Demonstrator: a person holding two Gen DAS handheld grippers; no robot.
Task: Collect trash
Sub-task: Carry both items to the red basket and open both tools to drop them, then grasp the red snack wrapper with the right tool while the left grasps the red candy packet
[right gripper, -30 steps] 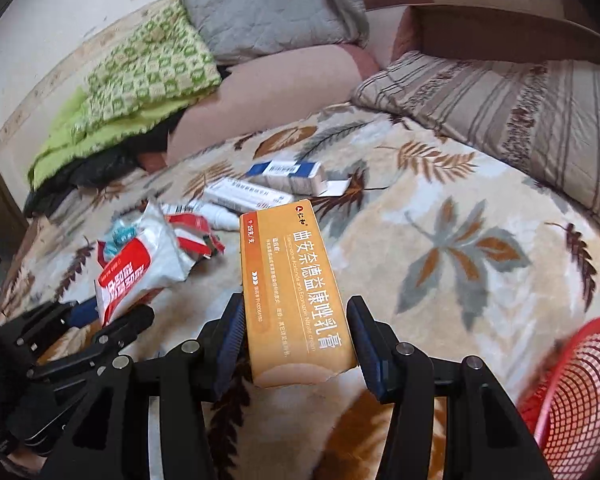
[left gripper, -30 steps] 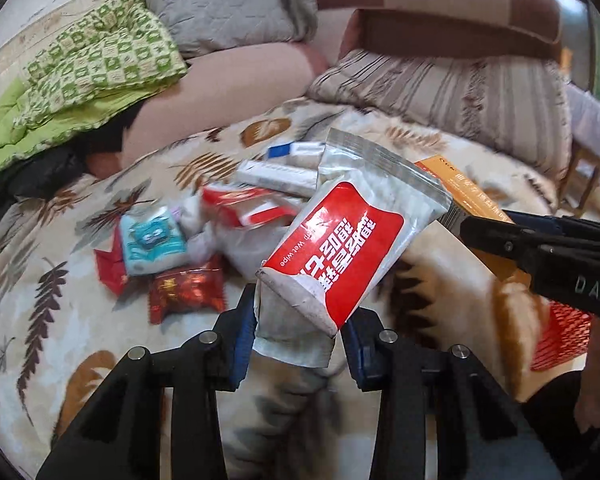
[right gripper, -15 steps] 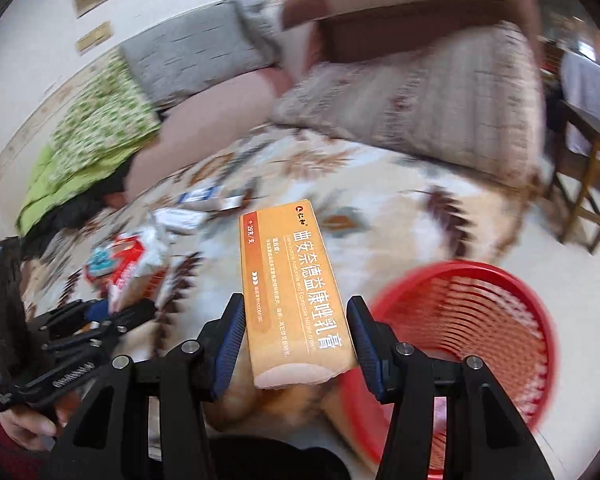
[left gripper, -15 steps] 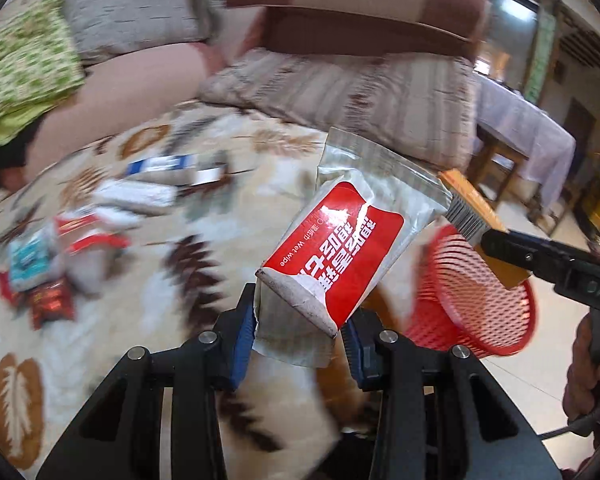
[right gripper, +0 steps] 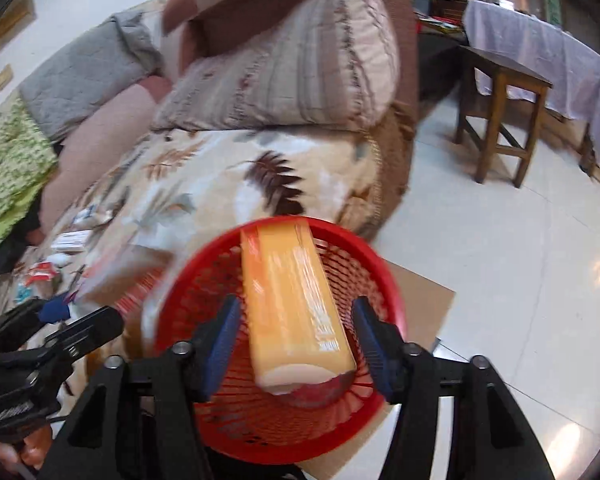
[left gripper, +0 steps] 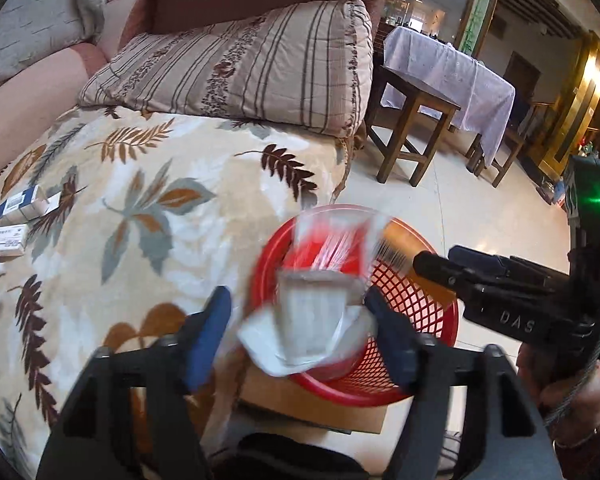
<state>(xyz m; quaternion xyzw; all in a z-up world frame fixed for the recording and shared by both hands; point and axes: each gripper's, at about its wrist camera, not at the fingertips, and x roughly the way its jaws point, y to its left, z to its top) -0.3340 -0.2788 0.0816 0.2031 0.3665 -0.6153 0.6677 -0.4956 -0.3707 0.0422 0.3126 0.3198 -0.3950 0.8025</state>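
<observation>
A red mesh basket stands on the floor beside the bed. My left gripper is open above it, and the red and white wet-wipe pouch hangs blurred between its spread fingers, touching neither. My right gripper is open too, with gaps on both sides of the orange medicine box, which tilts down into the basket. The left wrist view shows the right gripper coming in from the right, with the orange box at its tip.
More trash lies on the leaf-patterned blanket: a blue and white box, a white box and wrappers. A striped pillow is behind. Cardboard lies under the basket. A wooden stool and a cloth-covered table stand on the tiled floor.
Both grippers swung from over the bed to above the red basket, then opened. The pouch and the orange box, gripped before, are now loose and dropping.
</observation>
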